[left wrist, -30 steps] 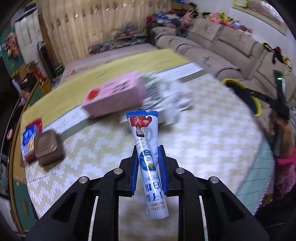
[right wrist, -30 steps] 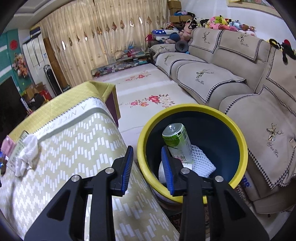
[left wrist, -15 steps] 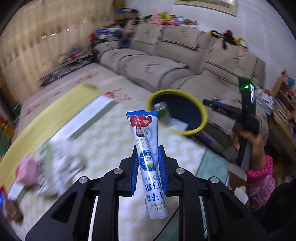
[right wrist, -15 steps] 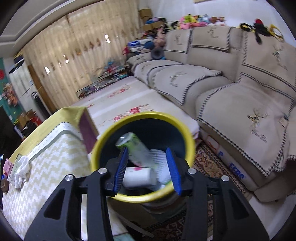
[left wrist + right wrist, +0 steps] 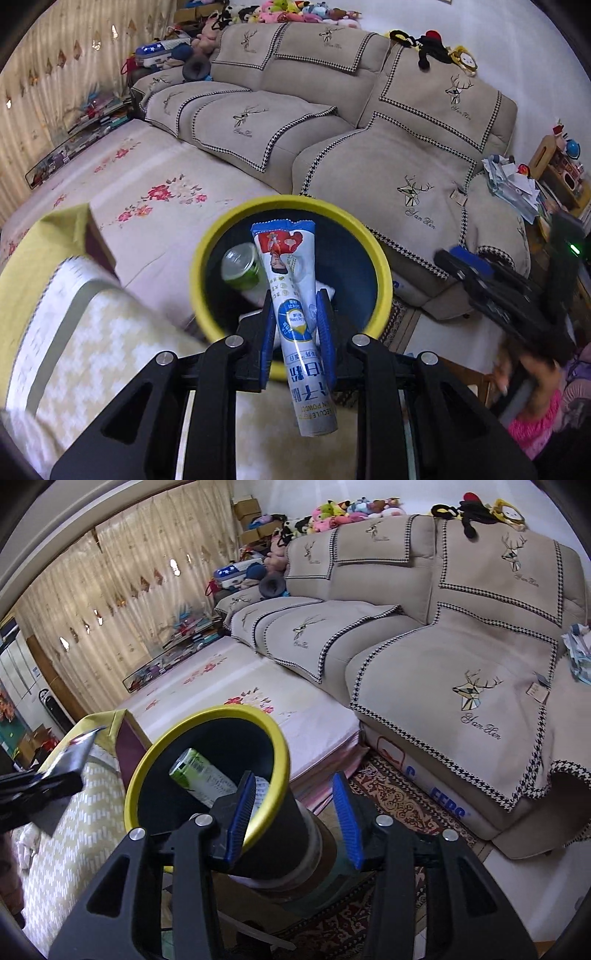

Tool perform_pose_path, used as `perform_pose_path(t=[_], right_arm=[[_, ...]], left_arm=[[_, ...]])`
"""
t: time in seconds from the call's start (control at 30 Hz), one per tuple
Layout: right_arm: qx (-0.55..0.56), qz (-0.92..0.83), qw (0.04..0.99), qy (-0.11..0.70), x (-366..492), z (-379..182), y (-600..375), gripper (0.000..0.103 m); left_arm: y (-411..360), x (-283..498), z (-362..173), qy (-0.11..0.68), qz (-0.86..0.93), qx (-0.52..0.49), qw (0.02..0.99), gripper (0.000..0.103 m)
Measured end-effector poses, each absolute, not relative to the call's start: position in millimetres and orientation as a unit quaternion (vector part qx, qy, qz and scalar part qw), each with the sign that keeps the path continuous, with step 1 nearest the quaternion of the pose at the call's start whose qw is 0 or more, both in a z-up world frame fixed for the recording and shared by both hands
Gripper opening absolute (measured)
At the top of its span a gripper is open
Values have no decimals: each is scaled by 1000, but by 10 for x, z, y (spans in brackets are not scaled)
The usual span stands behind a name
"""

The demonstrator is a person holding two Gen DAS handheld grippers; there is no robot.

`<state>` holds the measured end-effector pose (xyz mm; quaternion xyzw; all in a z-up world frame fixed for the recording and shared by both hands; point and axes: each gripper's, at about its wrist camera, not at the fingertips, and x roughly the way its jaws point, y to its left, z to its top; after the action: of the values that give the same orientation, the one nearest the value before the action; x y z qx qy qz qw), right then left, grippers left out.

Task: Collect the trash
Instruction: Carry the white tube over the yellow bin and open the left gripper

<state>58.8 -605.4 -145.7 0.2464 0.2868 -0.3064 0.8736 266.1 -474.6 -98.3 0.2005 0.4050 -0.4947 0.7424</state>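
Observation:
My left gripper (image 5: 297,332) is shut on a long white and blue snack packet (image 5: 291,291) and holds it over the near rim of the yellow-rimmed dark bin (image 5: 382,280). A green can (image 5: 242,269) and white trash lie inside the bin. My right gripper (image 5: 293,821) is open and empty, its jaws in front of the bin's right side (image 5: 277,746), with the can (image 5: 201,775) visible inside. The right gripper also shows in the left wrist view (image 5: 480,280), to the right of the bin.
The table with a yellow and white patterned cloth (image 5: 74,332) ends just left of the bin. A beige sofa (image 5: 369,147) stands behind it. A floral mat (image 5: 258,709) and a patterned rug (image 5: 402,805) cover the floor. The left gripper's edge (image 5: 40,786) shows in the right wrist view.
My left gripper has swung from the table to the bin, still holding the packet. My right gripper has moved off to the bin's right side and stays open.

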Motion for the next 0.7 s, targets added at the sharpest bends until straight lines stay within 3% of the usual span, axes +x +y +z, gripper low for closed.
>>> perform_pose_path(t=[0.1, 0.17, 0.23, 0.4, 0.53, 0.7], right_arm=[[242, -307, 874, 289, 563, -1443, -6041, 43], [240, -307, 874, 290, 567, -1423, -6031, 43], [237, -306, 875, 289, 572, -1390, -6003, 46], [229, -299, 881, 286, 578, -1339, -5902, 48], [225, -283, 885, 295, 671, -1374, -5791, 50], [212, -256, 890, 312, 870, -1399, -5562, 50]], left_arm=[[-5010, 2755, -1081, 410, -491, 196, 744, 25], [-5124, 2817, -1136, 415, -487, 190, 745, 53], [-5228, 2844, -1171, 411, -484, 188, 749, 64], [-4927, 2886, -1091, 406, -472, 161, 766, 67], [-4216, 2682, -836, 365, -466, 118, 797, 81], [-3173, 2516, -566, 325, -421, 66, 844, 86]])
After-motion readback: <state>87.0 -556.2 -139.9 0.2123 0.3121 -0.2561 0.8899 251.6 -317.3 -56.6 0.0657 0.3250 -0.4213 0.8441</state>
